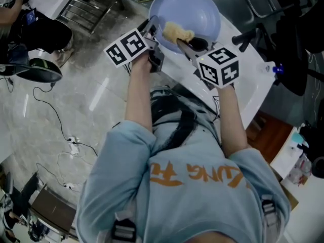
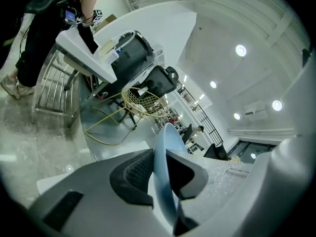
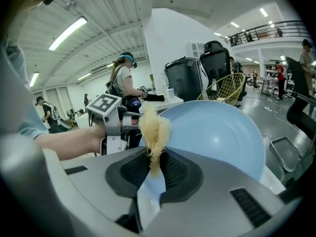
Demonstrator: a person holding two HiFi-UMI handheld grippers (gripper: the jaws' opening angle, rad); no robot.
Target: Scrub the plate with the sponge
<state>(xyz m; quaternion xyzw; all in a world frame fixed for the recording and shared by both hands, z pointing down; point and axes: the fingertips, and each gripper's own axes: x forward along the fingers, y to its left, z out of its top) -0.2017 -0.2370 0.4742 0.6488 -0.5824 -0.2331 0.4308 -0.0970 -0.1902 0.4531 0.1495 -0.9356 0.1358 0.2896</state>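
Your left gripper (image 2: pixel 159 166): fingers clenched on the blue plate (image 2: pixel 165 137) rim, seen edge-on there. Your right gripper (image 3: pixel 155 171): fingers pinching the yellow sponge (image 3: pixel 154 130), set against the plate's face. Only the head view shows the plate tilted over the white surface (image 1: pixel 253 92).

Orange lettering is running across the chest of the shirt (image 1: pixel 192 173); only "UNG" is reading with any certainty, beside one orange character I cannot make out.

Glossy smooth plate (image 3: pixel 217 132), fibrous rough sponge (image 3: pixel 154 132)
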